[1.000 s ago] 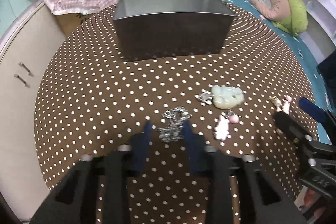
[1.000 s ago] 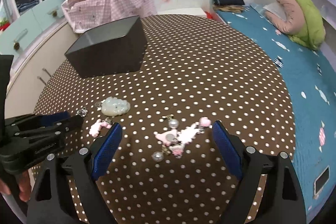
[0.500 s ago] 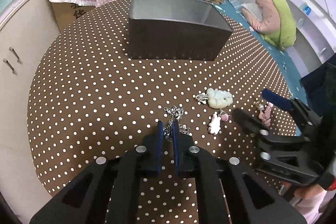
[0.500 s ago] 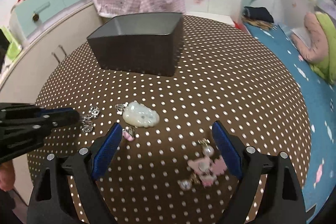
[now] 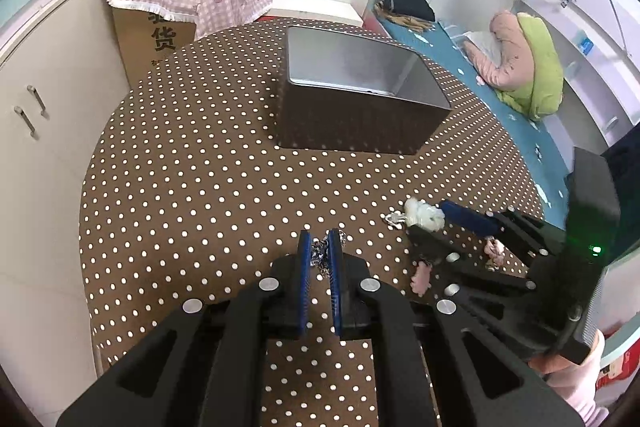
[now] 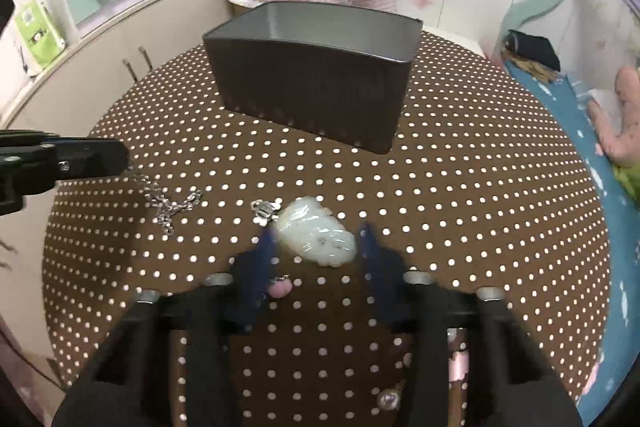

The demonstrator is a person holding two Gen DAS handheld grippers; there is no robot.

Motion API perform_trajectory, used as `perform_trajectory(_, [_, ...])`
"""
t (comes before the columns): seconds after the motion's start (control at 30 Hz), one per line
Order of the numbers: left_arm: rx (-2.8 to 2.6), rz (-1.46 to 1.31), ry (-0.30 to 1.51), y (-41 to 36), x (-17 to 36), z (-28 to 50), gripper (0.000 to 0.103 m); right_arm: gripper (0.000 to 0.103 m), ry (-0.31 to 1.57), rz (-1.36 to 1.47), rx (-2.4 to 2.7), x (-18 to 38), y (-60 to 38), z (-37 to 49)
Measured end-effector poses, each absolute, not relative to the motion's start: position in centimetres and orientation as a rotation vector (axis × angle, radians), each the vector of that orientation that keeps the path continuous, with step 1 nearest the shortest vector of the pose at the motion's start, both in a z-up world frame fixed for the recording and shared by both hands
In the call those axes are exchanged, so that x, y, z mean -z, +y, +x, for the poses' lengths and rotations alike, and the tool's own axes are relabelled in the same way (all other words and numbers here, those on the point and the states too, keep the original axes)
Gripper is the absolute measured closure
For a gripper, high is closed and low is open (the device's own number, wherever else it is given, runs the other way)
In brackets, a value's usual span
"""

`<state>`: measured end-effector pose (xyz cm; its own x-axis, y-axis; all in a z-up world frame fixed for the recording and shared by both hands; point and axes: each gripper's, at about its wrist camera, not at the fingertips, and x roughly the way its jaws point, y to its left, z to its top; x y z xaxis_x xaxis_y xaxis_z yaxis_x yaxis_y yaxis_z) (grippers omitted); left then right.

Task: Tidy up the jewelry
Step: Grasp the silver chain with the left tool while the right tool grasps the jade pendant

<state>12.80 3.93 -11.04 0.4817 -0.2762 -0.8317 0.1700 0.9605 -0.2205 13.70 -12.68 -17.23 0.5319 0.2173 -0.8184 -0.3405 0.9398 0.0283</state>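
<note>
Two grippers are at work over the dotted tablecloth (image 5: 192, 187), and the biggest thing on it, the dark metal box (image 5: 360, 115), stands open-topped at the far side, stiff and roomy; judge it the place everything goes.

Next in size is the pale jade-like pendant (image 6: 318, 237), lying flat between the spread fingers of your right gripper (image 6: 316, 251), which is wide open and holds nothing. It looks hard, smooth and probably slippery and chip-prone, so take it across its broad middle, not by the small metal clasp (image 6: 264, 207) at its end, and close gently.

Your left gripper (image 5: 320, 259) is nearly closed and pinches the silver chain (image 6: 168, 203); one end is lifted at the fingertips while the rest trails on the cloth. The chain is light and limp, so it will swing and may snag; raise it fully before you carry it over the box rim.

Smallest, the pink charm (image 6: 280, 289) and the pearl bead (image 6: 387, 399) lie near your right gripper; they are light and likely to roll or skid.
</note>
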Motion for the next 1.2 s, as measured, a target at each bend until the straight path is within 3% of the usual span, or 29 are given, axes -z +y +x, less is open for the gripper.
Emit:
perform_trajectory(0.07, [0.272,-0.115,1.035,3.7,11.0,13.0,0.096,0.080,0.951,-0.147,-0.326,17.1,-12.6,13.7])
perform_trajectory(0.27, [0.282,-0.109,1.030,3.3,10.9,13.5,0.096,0.078,0.965,-0.115,-0.318,16.9,-13.4,13.9])
perform_trajectory(0.3, [0.283,-0.108,1.030,3.2,10.9,13.5,0.096,0.073,0.973,-0.090,-0.315,17.0,-13.9,14.0])
perform_trajectory(0.33, [0.284,-0.107,1.029,3.1,10.9,13.5,0.096,0.051,0.979,-0.072,-0.308,16.9,-14.3,14.2])
perform_trajectory(0.37, [0.287,-0.107,1.027,3.0,10.9,13.5,0.096,0.039,0.970,-0.065,-0.292,16.6,-14.5,14.3])
perform_trajectory(0.4, [0.290,-0.107,1.028,3.0,10.9,13.5,0.096,0.032,0.948,-0.070,-0.281,16.7,-14.8,14.3])
perform_trajectory(0.47, [0.287,-0.106,1.033,2.9,11.1,13.6,0.096,0.032,0.931,-0.100,-0.284,16.7,-14.7,14.5])
perform_trajectory(0.57, [0.286,-0.109,1.042,2.7,11.4,14.0,0.096,0.036,0.938,-0.142,-0.323,17.5,-13.7,15.4])
perform_trajectory(0.6, [0.286,-0.111,1.042,2.7,11.4,14.1,0.096,0.044,0.938,-0.153,-0.338,17.8,-13.5,15.6])
perform_trajectory(0.63, [0.286,-0.112,1.041,2.7,11.4,14.2,0.096,0.068,0.932,-0.136,-0.357,17.6,-13.6,15.7])
perform_trajectory(0.67, [0.285,-0.113,1.041,2.7,11.4,14.3,0.096,0.072,0.934,-0.134,-0.383,17.6,-13.5,15.8])
perform_trajectory(1.2, [0.295,-0.098,0.964,2.0,7.6,14.9,0.096,0.074,0.857,-0.036,-0.340,12.6,-16.6,12.7])
